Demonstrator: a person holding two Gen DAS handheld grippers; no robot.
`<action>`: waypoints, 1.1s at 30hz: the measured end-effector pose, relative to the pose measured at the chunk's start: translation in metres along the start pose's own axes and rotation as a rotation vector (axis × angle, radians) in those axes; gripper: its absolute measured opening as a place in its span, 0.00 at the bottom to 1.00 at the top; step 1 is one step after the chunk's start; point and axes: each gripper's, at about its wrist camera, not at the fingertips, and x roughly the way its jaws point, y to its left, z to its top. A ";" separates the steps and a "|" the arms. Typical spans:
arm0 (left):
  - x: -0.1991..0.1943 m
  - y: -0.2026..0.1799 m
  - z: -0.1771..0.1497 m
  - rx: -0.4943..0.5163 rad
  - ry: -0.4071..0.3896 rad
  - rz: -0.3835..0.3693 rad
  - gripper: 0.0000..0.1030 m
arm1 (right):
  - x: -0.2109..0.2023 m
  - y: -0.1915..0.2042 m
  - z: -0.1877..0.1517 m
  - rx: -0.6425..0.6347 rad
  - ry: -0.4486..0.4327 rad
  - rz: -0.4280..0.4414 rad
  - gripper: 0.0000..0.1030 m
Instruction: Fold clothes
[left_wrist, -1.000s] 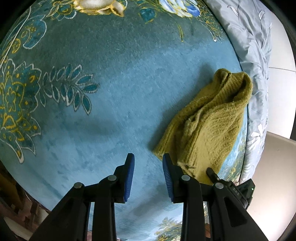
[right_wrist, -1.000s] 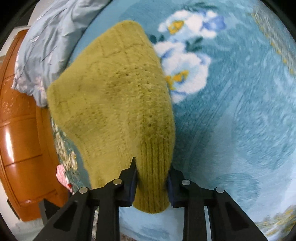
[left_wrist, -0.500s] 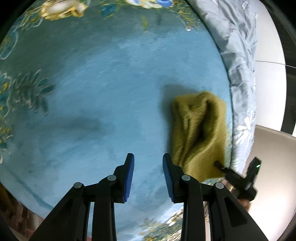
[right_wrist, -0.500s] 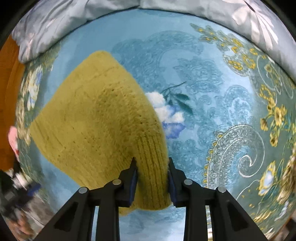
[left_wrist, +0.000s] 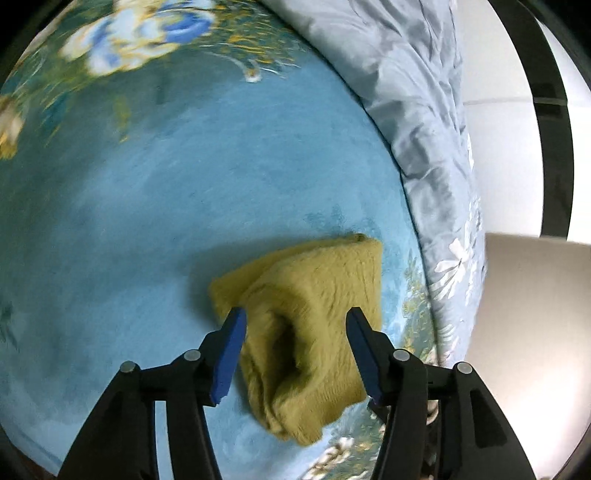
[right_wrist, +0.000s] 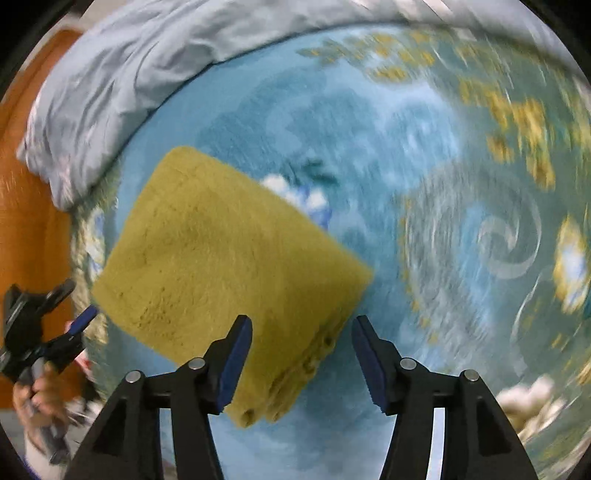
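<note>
An olive-yellow knit sweater (left_wrist: 317, 317) lies folded into a compact bundle on the blue floral bedspread (left_wrist: 184, 206). My left gripper (left_wrist: 295, 350) is open, its jaws standing either side of the bundle's near part without closing on it. In the right wrist view the sweater (right_wrist: 221, 258) lies as a flat folded rectangle. My right gripper (right_wrist: 301, 354) is open just above the sweater's near right corner. The left gripper (right_wrist: 44, 328) also shows at the far left of the right wrist view, held in a hand.
A crumpled grey-blue duvet (left_wrist: 424, 122) lies along the bed's edge and shows in the right wrist view (right_wrist: 110, 85) too. An orange wooden bed frame (right_wrist: 26, 221) is at the left. White floor (left_wrist: 517, 155) lies beyond the bed.
My right gripper has opened and let go of the sweater, which now lies flat and folded. My left gripper has opened wider and moved over the sweater.
</note>
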 end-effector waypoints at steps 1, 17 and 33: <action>0.007 -0.003 0.003 0.017 0.008 0.026 0.55 | 0.003 -0.008 -0.007 0.039 0.005 0.026 0.59; 0.049 0.047 0.002 0.055 0.098 0.146 0.59 | 0.062 -0.028 -0.060 0.287 0.032 0.268 0.63; 0.010 0.064 0.029 -0.045 0.008 -0.033 0.59 | 0.057 -0.008 -0.054 0.302 -0.024 0.297 0.27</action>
